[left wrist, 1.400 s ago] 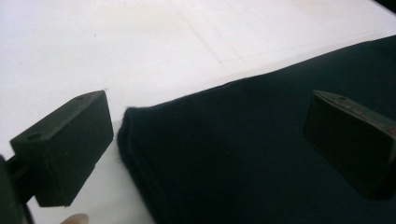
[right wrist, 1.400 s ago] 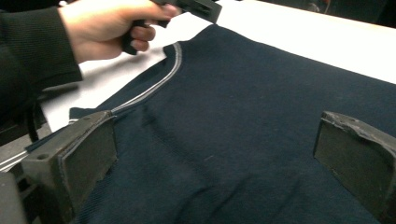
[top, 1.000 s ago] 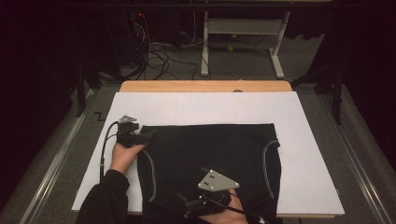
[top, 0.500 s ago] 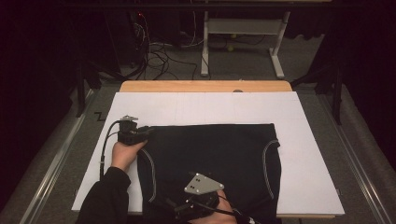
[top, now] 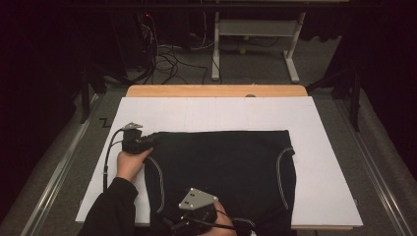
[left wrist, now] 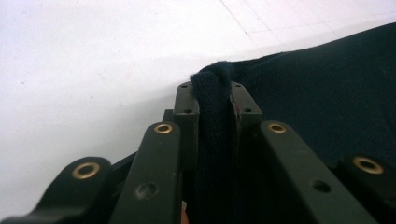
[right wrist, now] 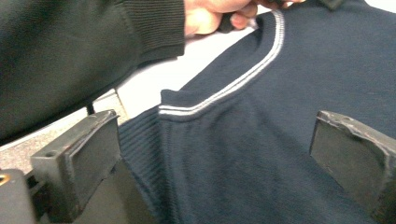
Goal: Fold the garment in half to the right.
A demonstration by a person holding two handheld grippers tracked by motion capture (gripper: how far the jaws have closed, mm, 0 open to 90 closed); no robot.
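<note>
A dark navy garment (top: 221,167) with white-piped seams lies flat on the white board (top: 324,162). My left gripper (top: 149,142) is at its far left corner. In the left gripper view the jaws have just been closing, and the left gripper (left wrist: 215,91) now pinches a fold of the garment (left wrist: 327,93) between its pads. My right gripper (top: 174,223) hovers over the garment's near left part by the front edge. Seen in its own view, the right gripper (right wrist: 215,140) stands wide open above the garment (right wrist: 261,154), just below a white-striped seam (right wrist: 243,79).
The board lies on a wooden table (top: 216,91) with dark floor, cables and a desk frame (top: 251,29) behind. White board shows to the right and beyond the garment. A dark sleeve (right wrist: 70,56) and hand (right wrist: 210,14) lie beyond the right gripper.
The left jaws have closed on the garment's far left corner. The right gripper has moved left and down toward the garment's near left part.
</note>
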